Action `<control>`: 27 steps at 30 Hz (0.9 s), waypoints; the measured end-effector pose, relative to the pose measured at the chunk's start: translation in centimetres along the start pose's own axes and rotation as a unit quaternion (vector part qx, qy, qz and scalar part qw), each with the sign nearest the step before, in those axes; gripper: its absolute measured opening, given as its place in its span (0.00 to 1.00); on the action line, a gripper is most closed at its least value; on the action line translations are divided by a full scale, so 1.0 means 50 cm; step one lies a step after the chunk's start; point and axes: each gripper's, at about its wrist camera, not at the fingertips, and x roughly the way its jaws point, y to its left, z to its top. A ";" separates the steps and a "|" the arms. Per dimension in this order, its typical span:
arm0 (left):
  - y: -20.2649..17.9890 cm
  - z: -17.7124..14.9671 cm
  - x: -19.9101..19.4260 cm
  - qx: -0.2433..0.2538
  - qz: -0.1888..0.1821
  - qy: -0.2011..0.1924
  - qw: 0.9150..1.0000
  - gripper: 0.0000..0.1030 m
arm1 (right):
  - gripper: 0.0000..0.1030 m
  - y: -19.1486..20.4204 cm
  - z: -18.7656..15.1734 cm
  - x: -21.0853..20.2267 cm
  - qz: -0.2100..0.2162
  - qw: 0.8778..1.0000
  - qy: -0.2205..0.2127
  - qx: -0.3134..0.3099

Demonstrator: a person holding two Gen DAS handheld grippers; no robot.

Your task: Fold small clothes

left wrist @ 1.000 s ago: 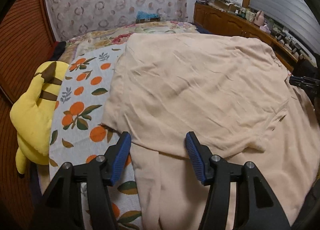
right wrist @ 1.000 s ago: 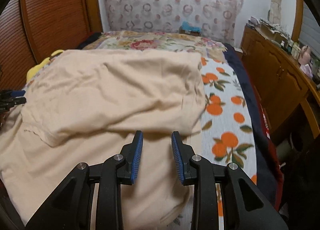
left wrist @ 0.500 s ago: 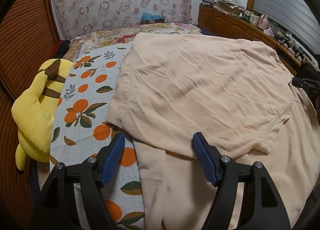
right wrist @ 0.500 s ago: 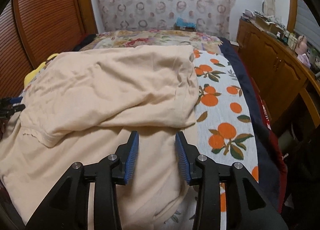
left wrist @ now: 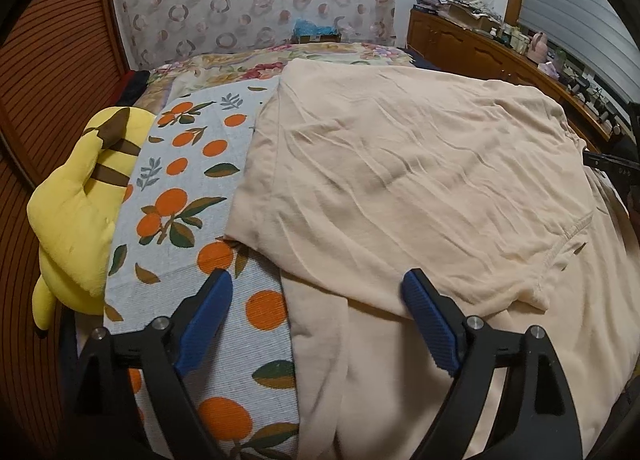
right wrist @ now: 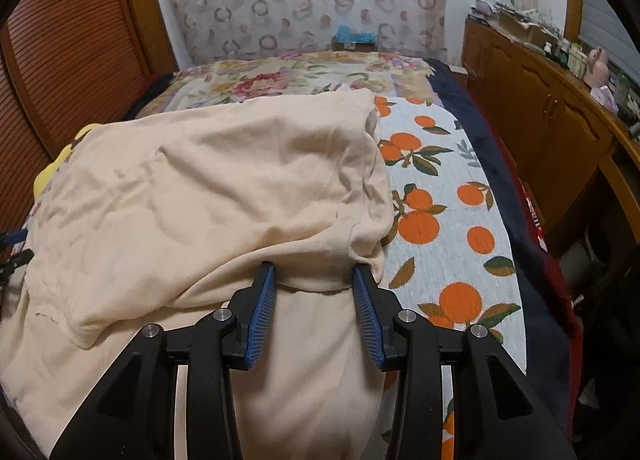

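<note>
While the beige shirt (left wrist: pixel 400 180) is spread over the middle and right of the left wrist view, lying on the bed's orange-print cover (left wrist: pixel 176 212) with its upper part doubled down toward the camera, neither tool is clamped on it. The left hand-held gripper (left wrist: pixel 316 316) is seen with its jaws opening wide over the folded edge at the lower centre of the frame, nothing pressed between its pads. The right hand-held gripper (right wrist: pixel 314 300) is parted at a middling width at the lower centre of its own view, a bunched fold of cloth lying between the blue pads (right wrist: pixel 262 300) but apparently not squeezed. Trouble could be expected if only the top layer were caught, since the lower layer would be left behind and the fold skewed. The lumpy right corner in the right wrist view might be dragged into a crease. The yellow plush (left wrist: pixel 80 200) at the left edge could be nudged if the shirt were pulled that way.
</note>
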 end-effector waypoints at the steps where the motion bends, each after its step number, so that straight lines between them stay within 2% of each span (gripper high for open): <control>1: 0.000 0.000 0.000 0.001 -0.001 0.001 1.000 0.85 | 0.39 0.001 0.000 0.000 0.000 1.000 -0.002 -0.001; 3: 0.008 -0.001 -0.006 -0.008 -0.011 -0.002 1.000 0.85 | 0.39 0.002 -0.005 -0.001 -0.002 1.000 -0.008 -0.006; 6: 0.033 0.004 -0.029 -0.033 -0.017 -0.029 0.999 0.81 | 0.39 0.006 -0.010 -0.002 -0.008 1.000 -0.012 -0.017; 9: 0.057 0.020 -0.042 -0.055 -0.018 -0.039 0.998 0.67 | 0.39 0.005 -0.011 -0.002 -0.010 1.000 -0.011 -0.019; 14: 0.071 0.045 -0.018 -0.056 -0.013 -0.021 0.998 0.48 | 0.39 0.006 -0.014 -0.008 -0.013 1.000 -0.013 -0.021; 18: 0.067 0.055 0.016 -0.045 -0.010 0.007 0.999 0.47 | 0.39 0.004 -0.013 -0.013 -0.012 1.000 -0.018 -0.010; 21: 0.058 0.059 0.026 -0.029 -0.008 0.013 0.999 0.46 | 0.39 -0.007 -0.004 -0.020 -0.010 1.000 -0.024 0.001; 23: 0.053 0.063 0.025 -0.024 -0.013 0.014 1.000 0.25 | 0.38 -0.008 0.007 -0.022 -0.013 1.000 -0.024 -0.001; 26: 0.039 0.069 0.020 -0.009 -0.010 0.012 1.000 0.15 | 0.30 -0.002 0.013 -0.014 -0.009 1.000 -0.015 -0.010; 27: 0.035 0.071 0.019 -0.005 -0.006 0.012 1.000 0.13 | 0.23 0.000 0.013 -0.011 -0.008 1.000 -0.012 -0.015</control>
